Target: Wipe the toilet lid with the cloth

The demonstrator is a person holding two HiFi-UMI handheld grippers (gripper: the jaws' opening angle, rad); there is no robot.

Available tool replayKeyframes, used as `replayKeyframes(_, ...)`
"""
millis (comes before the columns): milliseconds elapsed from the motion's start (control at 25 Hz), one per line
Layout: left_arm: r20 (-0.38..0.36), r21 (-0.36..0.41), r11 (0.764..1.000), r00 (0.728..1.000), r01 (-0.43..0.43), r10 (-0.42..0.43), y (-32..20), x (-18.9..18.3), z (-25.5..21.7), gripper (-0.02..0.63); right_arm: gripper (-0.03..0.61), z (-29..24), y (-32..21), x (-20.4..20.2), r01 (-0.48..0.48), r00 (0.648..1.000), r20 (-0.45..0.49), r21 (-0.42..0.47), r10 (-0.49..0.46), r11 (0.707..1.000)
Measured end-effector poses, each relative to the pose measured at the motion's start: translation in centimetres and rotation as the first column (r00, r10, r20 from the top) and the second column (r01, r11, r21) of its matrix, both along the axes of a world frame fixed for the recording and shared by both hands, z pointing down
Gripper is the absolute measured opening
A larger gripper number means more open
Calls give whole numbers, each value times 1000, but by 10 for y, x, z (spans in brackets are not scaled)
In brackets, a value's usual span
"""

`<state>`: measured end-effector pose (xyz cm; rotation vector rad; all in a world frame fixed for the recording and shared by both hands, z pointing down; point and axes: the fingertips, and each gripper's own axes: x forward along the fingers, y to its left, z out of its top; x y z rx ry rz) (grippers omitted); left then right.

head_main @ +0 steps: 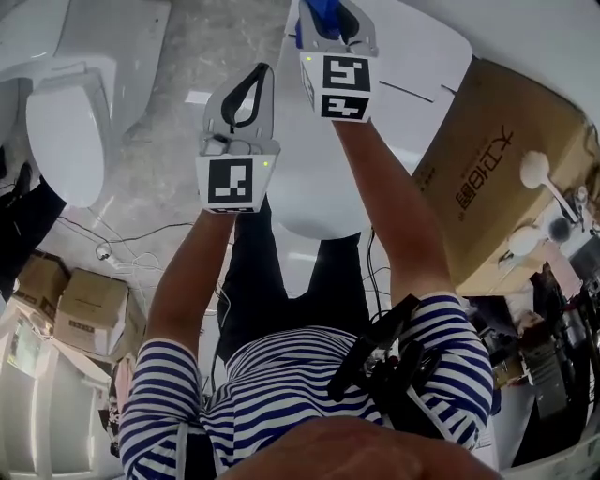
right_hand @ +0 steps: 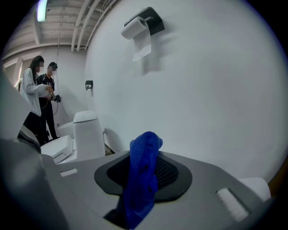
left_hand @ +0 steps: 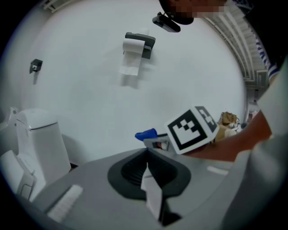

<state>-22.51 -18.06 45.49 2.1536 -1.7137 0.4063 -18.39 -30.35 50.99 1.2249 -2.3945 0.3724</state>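
Tiled grey floor (head_main: 187, 47) and a plain white wall (right_hand: 216, 90), basically a showroom full of toilets. The big white toilet lid (head_main: 422, 66) sits right in front of the person, shut, with a cardboard box (head_main: 506, 159) just beside its right edge. Another toilet (head_main: 66, 131) stands well apart on the left, lid up. In the right gripper view, two people (right_hand: 38, 99) stand at the far end of the room.

Both grippers are held out over the lid. The left gripper (head_main: 253, 89) is over its left edge, fingers (left_hand: 90, 188) pressed together with nothing between them. The right gripper (head_main: 330, 26) is further along, near the lid's far end, and its fingers (right_hand: 202, 179) are pinching the blue cloth (right_hand: 143, 179). The cloth is bunched up in the gap and pokes out past the fingertips, its free end standing clear against the wall, so it's not pressed on the lid there.

A toilet roll holder (right_hand: 144, 24) hangs on the wall up top, with a strip of paper dangling.
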Motion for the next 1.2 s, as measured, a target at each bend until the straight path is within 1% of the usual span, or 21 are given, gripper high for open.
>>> replayKeyframes(160, -5, -11, 1000, 1000, -2, 2, 0, -7, 5, 2, 121, 28, -10, -13, -1, 999, -35, -41, 0, 999)
replayKeyframes(480, -14, -20, 1000, 1000, -3, 3, 6, -13, 10, 2, 120, 74, -11, -13, -19, 995, -99, -139, 5, 990)
replayKeyframes(640, -10, -20, 1000, 1000, -3, 3, 5, -16, 11, 2, 118, 82, -9, -13, -17, 992, -125, -139, -1, 990)
replayKeyframes(800, -16, -20, 1000, 1000, -2, 1, 4, -14, 12, 2, 118, 81, -11, -12, -20, 993, -119, -143, 3, 989)
replayKeyframes(960, -15, -14, 1000, 1000, -11, 11, 1, -6, 8, 2, 118, 81, -14, 3, -41, 993, -119, -150, 23, 988)
replayKeyframes(1200, -14, -3, 999, 999, -45, 45, -8, 23, 6, 2, 118, 81, -23, 54, -98, 988, -133, -152, 78, 983)
